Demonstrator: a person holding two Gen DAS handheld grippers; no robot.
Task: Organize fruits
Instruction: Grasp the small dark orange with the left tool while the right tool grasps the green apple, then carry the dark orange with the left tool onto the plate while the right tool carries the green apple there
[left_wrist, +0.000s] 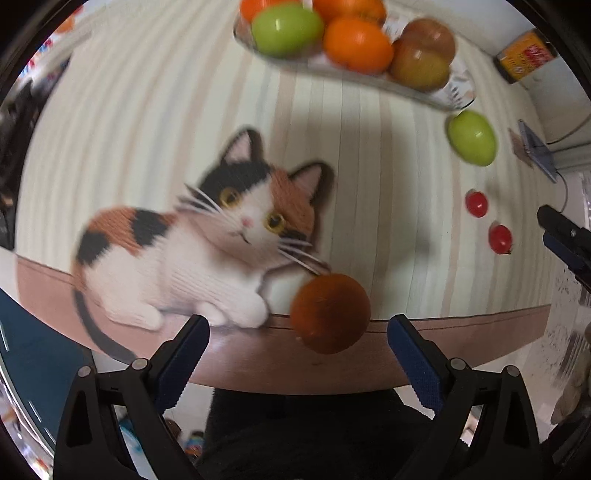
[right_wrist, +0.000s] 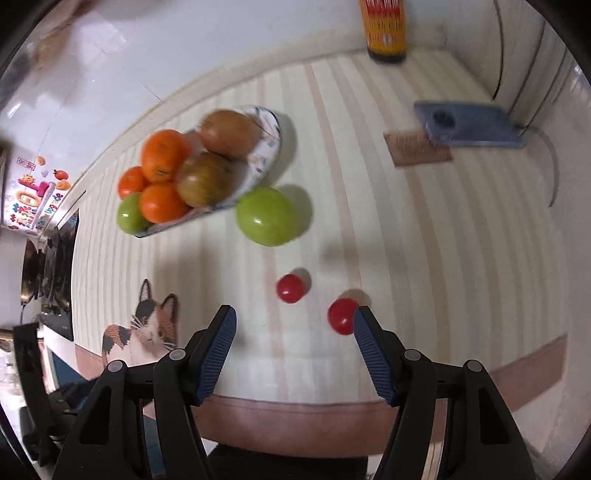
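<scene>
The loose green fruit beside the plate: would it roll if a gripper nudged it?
Probably. The green fruit looks round and glossy, resting free on the flat tablecloth, so it may roll or slip. It seems firm, not floppy.

Sitting in view: three oranges (right_wrist: 162, 155), two green fruits (right_wrist: 266, 216), two brownish apples (right_wrist: 205, 179), two small red tomatoes (right_wrist: 290, 288) — plus one plate (right_wrist: 271, 125), one bottle (right_wrist: 386, 31).
</scene>
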